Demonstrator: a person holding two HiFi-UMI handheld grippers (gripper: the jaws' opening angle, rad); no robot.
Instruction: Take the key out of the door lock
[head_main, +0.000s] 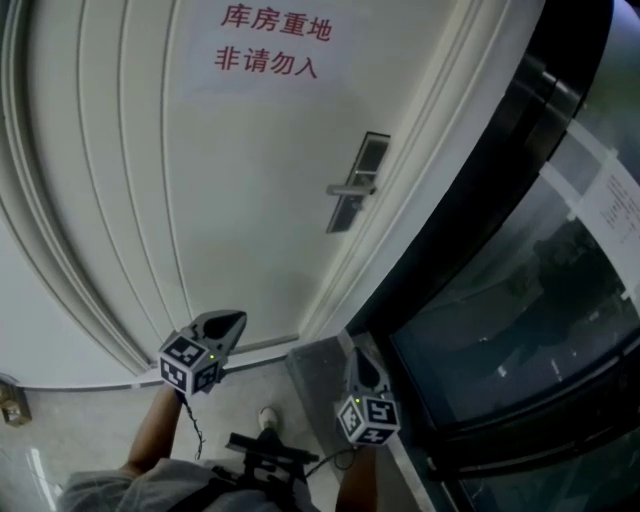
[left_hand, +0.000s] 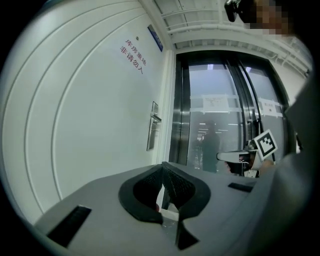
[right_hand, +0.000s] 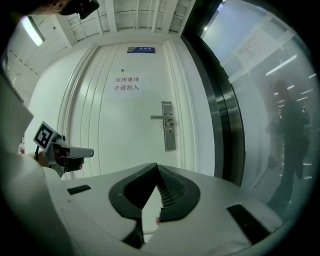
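Up front, the grey plastic left gripper (left_hand: 163, 169) and right gripper (right_hand: 157, 169) are both held low, noses aimed at the door (right_hand: 130, 130), jaws pressed together on nothing. The tall metal lock plate (right_hand: 169, 126) stands upright at the white panelled door's right edge, with its lever handle (right_hand: 161, 117) sticking out left. The key is too tiny to make out there, so no telling which way it points.

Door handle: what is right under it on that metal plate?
Below the door handle, the metal plate shows a small dark lock spot. Whether a key sits in it is too small to tell. Nothing covers it.
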